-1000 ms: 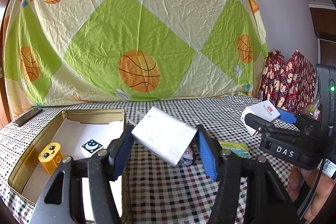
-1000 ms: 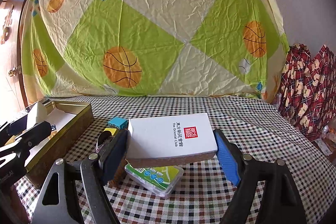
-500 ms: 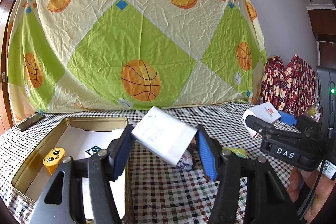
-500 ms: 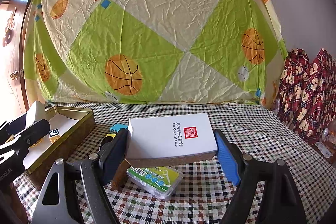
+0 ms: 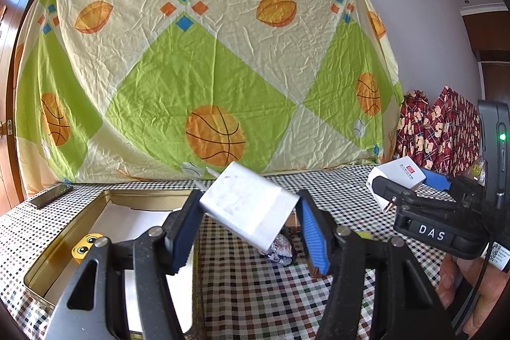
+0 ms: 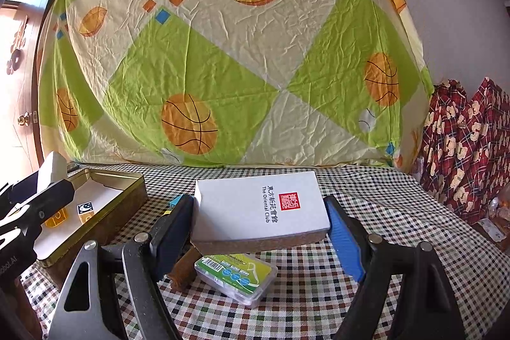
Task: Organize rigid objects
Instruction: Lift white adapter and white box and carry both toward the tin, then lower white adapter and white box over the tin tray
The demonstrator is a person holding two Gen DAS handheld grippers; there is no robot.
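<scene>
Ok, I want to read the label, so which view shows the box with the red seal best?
The right wrist view: the white box sits close between the right gripper's jaws, lid and printed seal facing the camera. In the left wrist view the box is small, at an angle, text unreadable.

A table covered by a checkered cloth (image 6: 366,190) is seen, on which a gold tin (image 6: 105,222) left of the right claw, a floss box (image 6: 236,274) beneath it, and a phone (image 5: 51,196) far left are laid.
</scene>
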